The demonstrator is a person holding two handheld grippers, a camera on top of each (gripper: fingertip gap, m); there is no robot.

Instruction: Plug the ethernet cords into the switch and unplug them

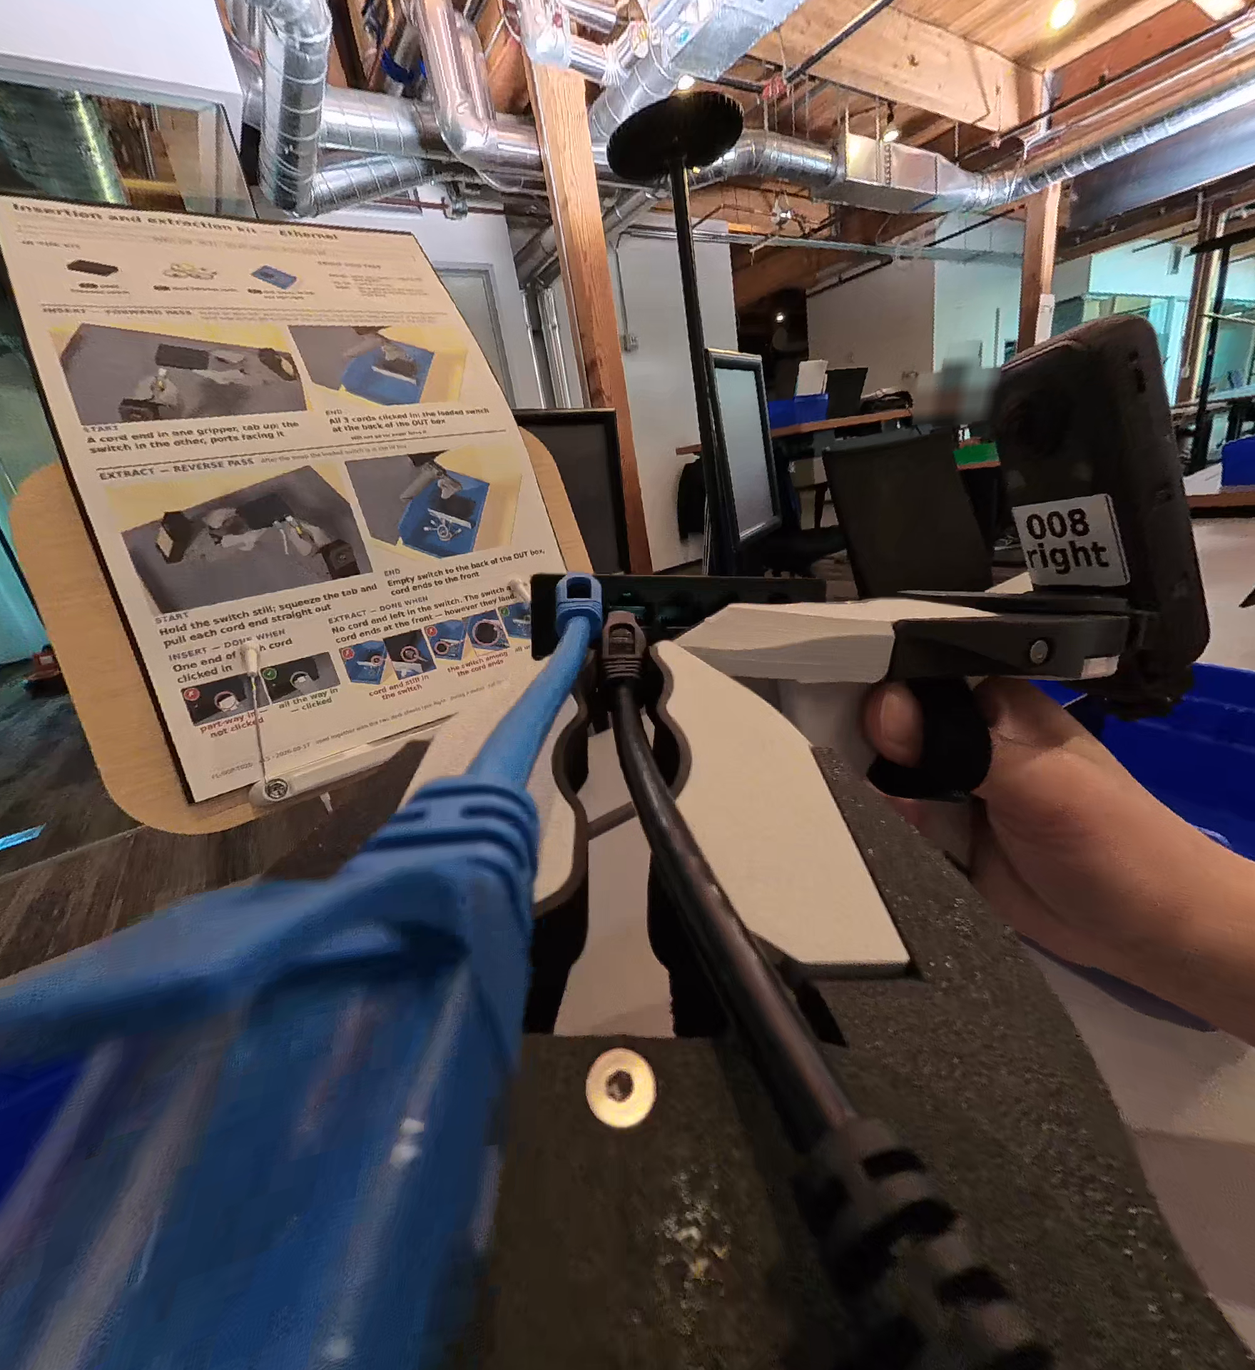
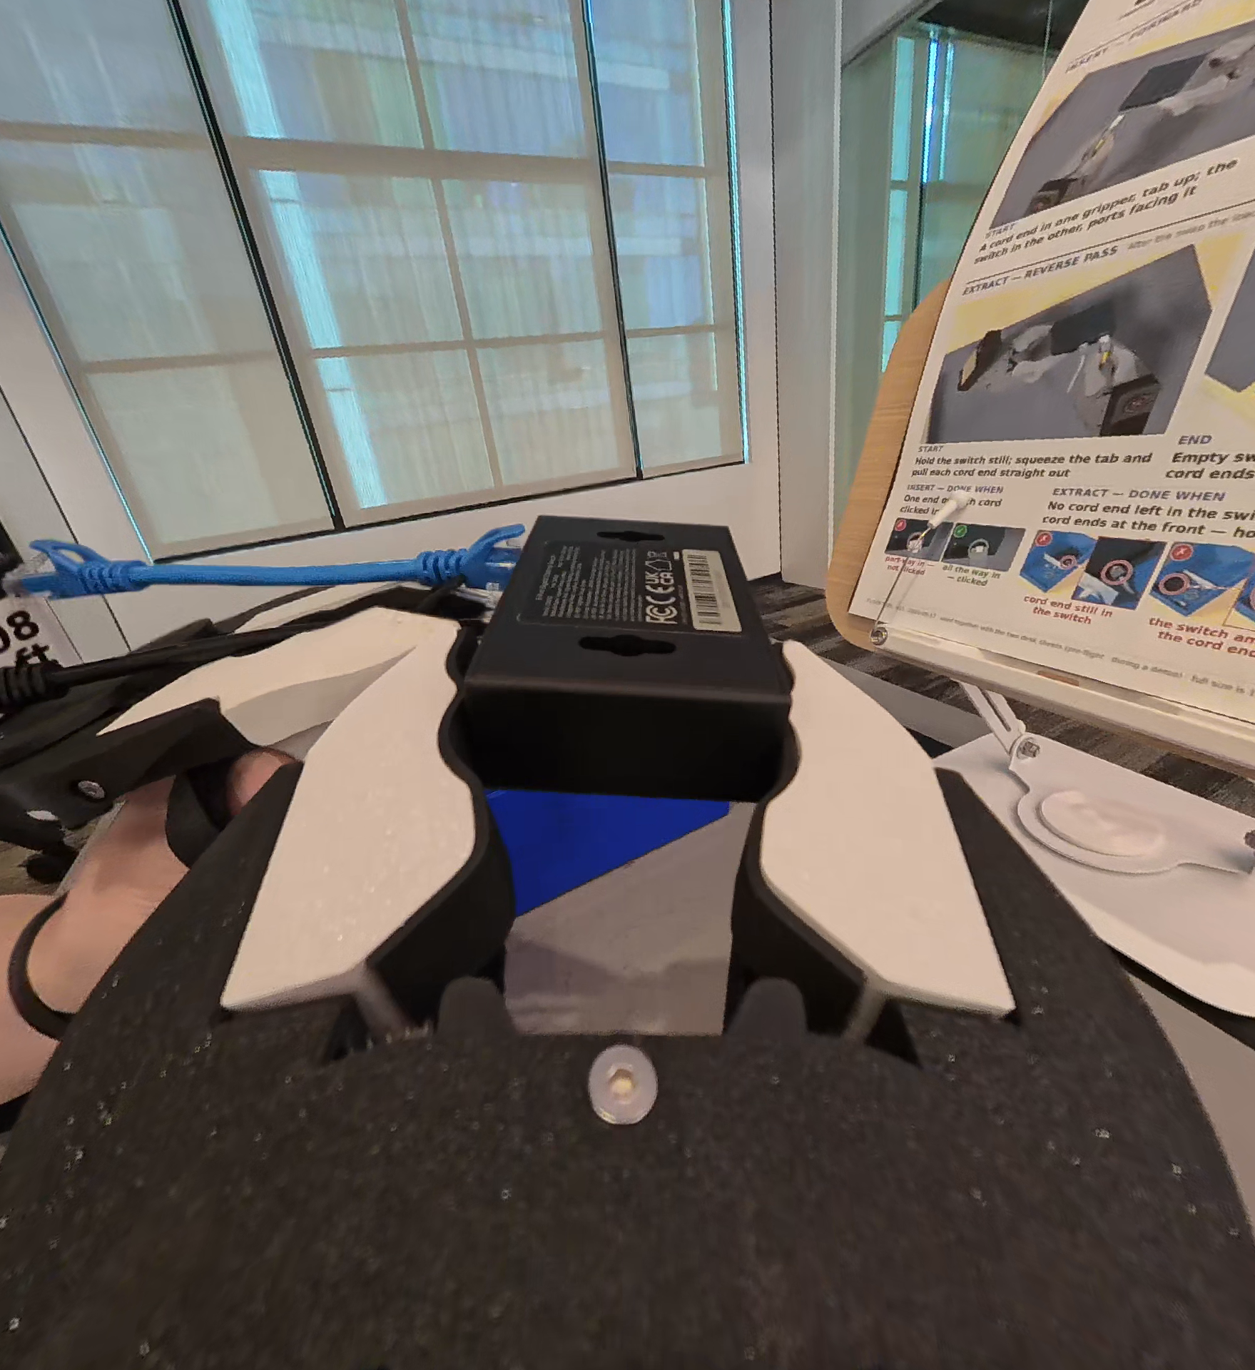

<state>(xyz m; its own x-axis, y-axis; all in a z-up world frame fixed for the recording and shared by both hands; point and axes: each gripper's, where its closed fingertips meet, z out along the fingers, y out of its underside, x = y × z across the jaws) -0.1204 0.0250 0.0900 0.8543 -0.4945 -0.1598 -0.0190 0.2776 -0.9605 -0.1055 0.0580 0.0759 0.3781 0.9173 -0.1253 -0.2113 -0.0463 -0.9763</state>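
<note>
Behind the black cord (image 1: 691,838), the left tool's (image 1: 613,693) grip hides.

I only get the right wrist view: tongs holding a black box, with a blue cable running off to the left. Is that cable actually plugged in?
Observer: It looks so. The left wrist view faces the ports of the switch, and the blue cord has its plug in the end port.
Operator: Any other cable there?
Observer: A black cord has its plug at the next port. I can't tell if it's fully seated.
Operator: What's holding it?
Observer: The left tongs are closed around it, just behind the plug.
</note>
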